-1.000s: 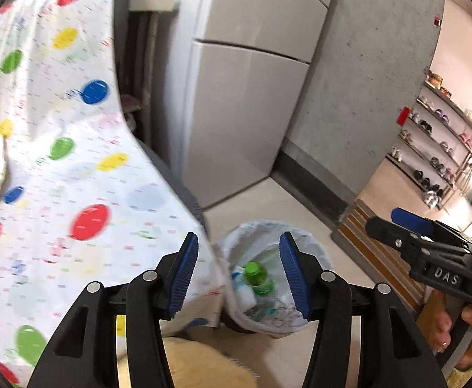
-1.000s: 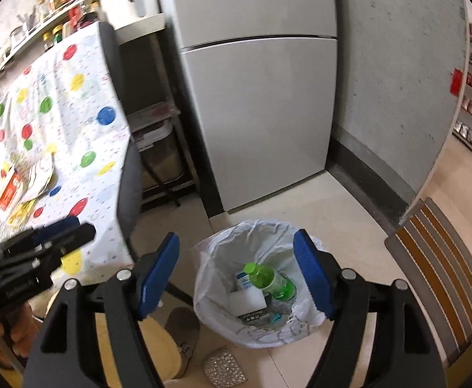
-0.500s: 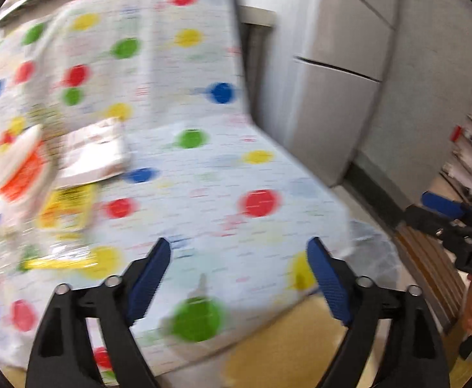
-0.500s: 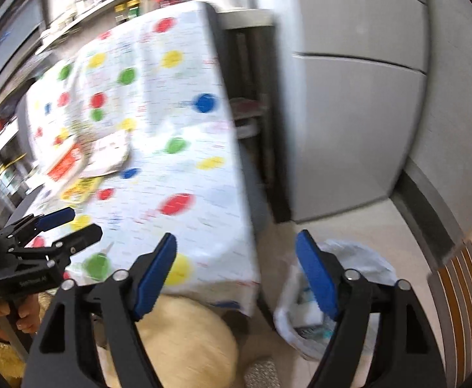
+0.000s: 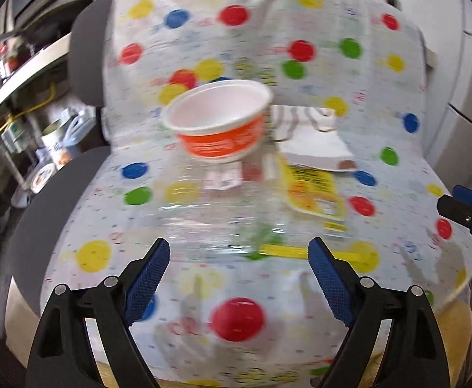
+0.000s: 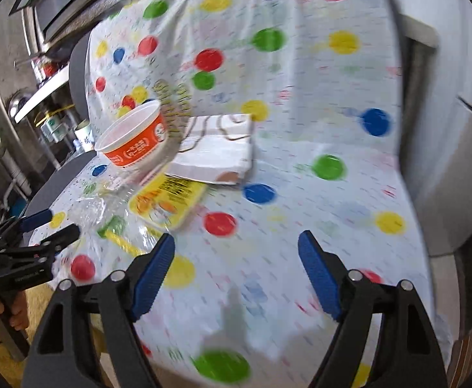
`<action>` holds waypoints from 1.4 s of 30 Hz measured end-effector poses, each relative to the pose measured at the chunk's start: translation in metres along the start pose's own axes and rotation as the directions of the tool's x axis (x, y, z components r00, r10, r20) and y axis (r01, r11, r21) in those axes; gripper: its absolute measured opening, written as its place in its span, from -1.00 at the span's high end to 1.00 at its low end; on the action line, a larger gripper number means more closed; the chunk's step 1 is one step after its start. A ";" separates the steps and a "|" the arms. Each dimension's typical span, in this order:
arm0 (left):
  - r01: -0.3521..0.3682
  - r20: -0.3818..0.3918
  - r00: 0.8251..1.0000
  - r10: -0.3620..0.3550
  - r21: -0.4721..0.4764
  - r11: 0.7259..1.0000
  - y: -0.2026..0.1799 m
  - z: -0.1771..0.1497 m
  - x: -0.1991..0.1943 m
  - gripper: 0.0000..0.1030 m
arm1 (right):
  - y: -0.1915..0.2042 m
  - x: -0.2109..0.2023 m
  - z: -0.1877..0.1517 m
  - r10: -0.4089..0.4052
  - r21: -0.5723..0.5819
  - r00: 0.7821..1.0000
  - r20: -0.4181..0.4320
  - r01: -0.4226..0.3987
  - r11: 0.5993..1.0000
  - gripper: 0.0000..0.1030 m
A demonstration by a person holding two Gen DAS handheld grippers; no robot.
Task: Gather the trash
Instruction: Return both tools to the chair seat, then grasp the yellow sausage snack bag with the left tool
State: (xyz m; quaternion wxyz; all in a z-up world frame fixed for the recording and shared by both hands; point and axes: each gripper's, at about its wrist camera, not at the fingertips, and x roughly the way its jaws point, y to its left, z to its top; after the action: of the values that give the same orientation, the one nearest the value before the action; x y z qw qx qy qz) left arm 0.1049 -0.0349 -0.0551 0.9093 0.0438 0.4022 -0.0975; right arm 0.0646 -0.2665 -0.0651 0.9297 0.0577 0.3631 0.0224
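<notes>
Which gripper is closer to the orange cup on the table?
Left. The left gripper faces the orange cup head-on; the right gripper sits off to the cup's right, farther away.

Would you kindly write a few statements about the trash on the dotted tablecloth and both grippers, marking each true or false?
1. The orange cup stands with its mouth up and looks empty. True.
2. The left gripper is clamped on the cup. False: nothing is between its open jaws.
3. A yellow wrapper lies beside the white paper bag. True.
4. The right gripper holds a bottle. False: it holds nothing; its jaws are closing.
5. The tablecloth is plain white. False: it has coloured dots.
</notes>
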 end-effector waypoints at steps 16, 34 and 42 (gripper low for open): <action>-0.021 -0.015 1.000 0.020 -0.043 0.999 0.037 0.044 0.056 -0.69 | -0.019 0.160 0.077 0.069 0.142 0.985 -0.158 -0.047 0.989 0.26; 0.000 -0.018 1.000 0.000 -0.002 1.000 0.012 0.039 0.047 -0.69 | -0.036 0.161 0.082 0.251 0.279 0.957 -0.145 -0.204 0.938 0.94; 0.040 -0.019 0.999 -0.039 0.043 0.998 -0.011 0.030 0.033 -0.69 | -0.039 0.072 0.067 0.073 0.136 0.991 -0.114 -0.058 0.989 0.96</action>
State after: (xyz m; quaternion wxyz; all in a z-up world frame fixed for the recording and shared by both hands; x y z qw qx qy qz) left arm 0.1458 -0.0548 -0.0591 0.9023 0.0564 0.4092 -0.1237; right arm 0.1632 -0.3051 -0.0690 0.8993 0.1295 0.4166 0.0323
